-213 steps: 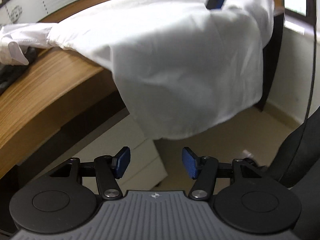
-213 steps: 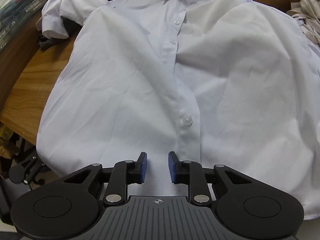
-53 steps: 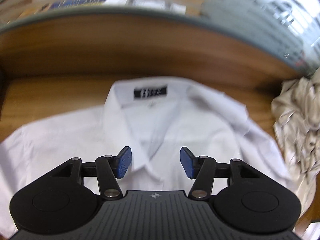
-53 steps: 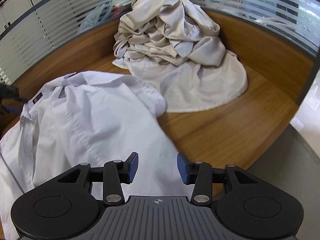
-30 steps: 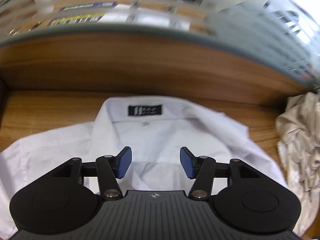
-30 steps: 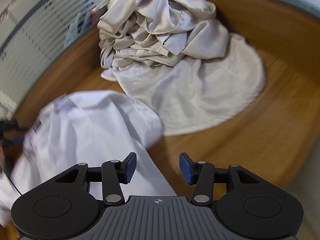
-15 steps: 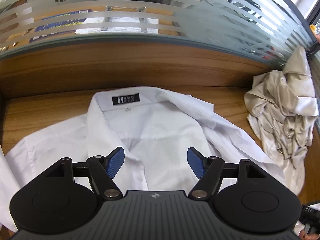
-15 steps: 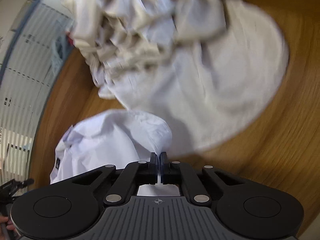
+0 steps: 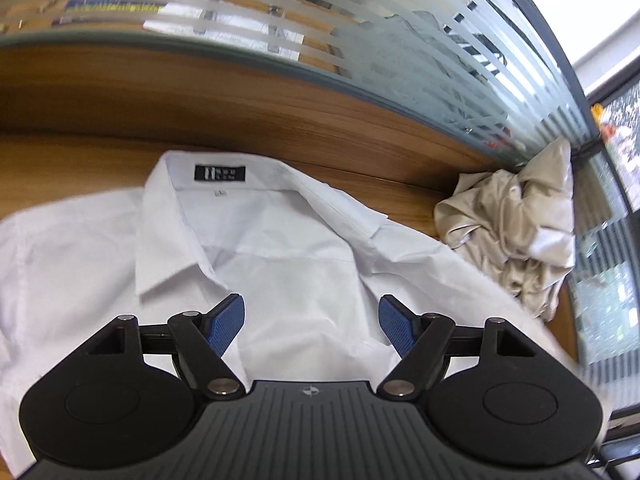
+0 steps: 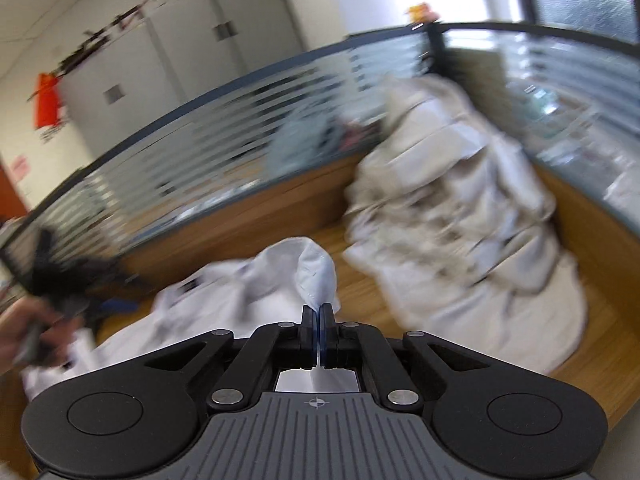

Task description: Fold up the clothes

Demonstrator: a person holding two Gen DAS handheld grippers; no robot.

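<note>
- Along the desk [image 9: 280, 128]'s back edge: white shirt [image 9: 280, 264] lies face up, collar toward the partition, placket spread apart.
- Right gripper [image 10: 317, 320] clenched on a pinch of shirt fabric, raised off the wood; probably gathering that side for a fold.
- Left gripper [image 9: 311, 322] released, jaws wide, poised over the chest below the collar.
- Back right corner: beige clothes heap [image 9: 516, 232], crumpled, just beside the shirt.
- No containers visible.

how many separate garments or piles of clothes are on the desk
2: a white shirt spread flat at centre, and a crumpled beige pile in the right corner. The pile may hold several pieces; folds hide them.
</note>
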